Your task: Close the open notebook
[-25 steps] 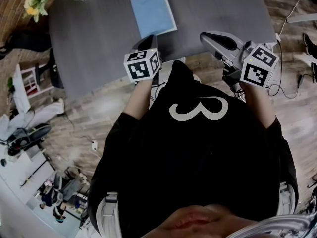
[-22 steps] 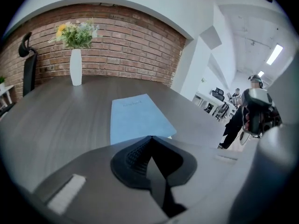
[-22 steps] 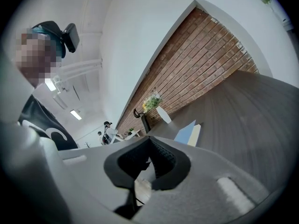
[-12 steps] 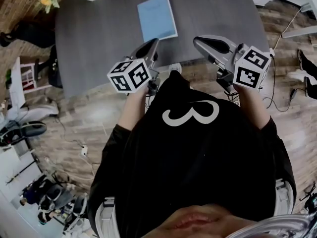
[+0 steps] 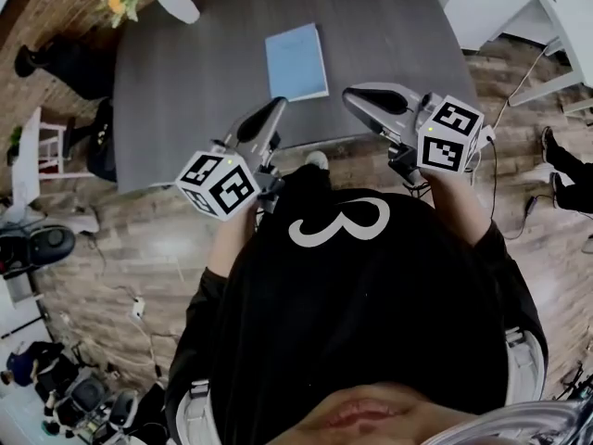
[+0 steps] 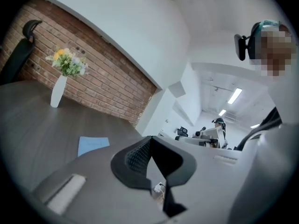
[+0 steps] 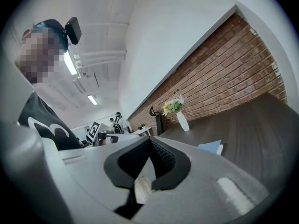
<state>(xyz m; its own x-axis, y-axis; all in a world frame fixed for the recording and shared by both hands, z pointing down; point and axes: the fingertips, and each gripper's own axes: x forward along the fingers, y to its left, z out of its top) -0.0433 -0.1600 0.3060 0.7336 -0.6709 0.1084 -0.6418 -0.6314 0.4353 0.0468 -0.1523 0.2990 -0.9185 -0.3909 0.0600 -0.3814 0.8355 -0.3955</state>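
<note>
The light blue notebook [image 5: 296, 61] lies closed and flat on the dark grey table [image 5: 185, 91]. It also shows as a small blue patch in the left gripper view [image 6: 93, 145] and in the right gripper view [image 7: 210, 147]. My left gripper [image 5: 275, 108] is held up over the table's near edge, well short of the notebook, its jaws shut on nothing [image 6: 150, 139]. My right gripper [image 5: 350, 94] hangs level beside it, to the right of the notebook, and is likewise shut and empty [image 7: 149, 139].
A white vase with yellow flowers [image 5: 176, 3] stands at the table's far left corner. A brick wall runs behind the table. Wooden floor with cables lies around it, and a white desk [image 5: 491, 3] stands at the upper right. Other people work in the far background.
Both grippers have risen and drawn back from the notebook toward my chest, the left one more. The left marker cube has swung down and left. The notebook has stayed closed.
</note>
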